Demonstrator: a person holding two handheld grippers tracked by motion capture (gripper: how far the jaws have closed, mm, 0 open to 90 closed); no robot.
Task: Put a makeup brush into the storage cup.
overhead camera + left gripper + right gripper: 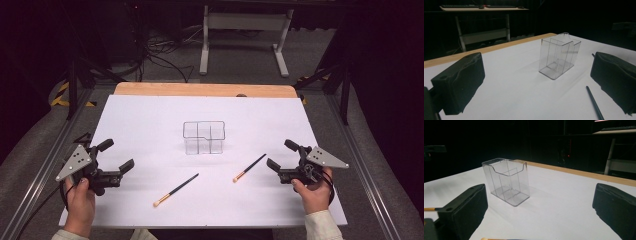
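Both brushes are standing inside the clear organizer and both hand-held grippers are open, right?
Not quite. The two brushes lie flat on the table, outside the clear organizer, as the high view shows. Both the left hand-held gripper and the right hand-held gripper are open.

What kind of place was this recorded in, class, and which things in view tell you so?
Probably a lab or recording workspace, not a home. A white-covered table stands between metal frame rails, loose cables lie on the floor behind, and a desk with a keyboard stands in the dark background.
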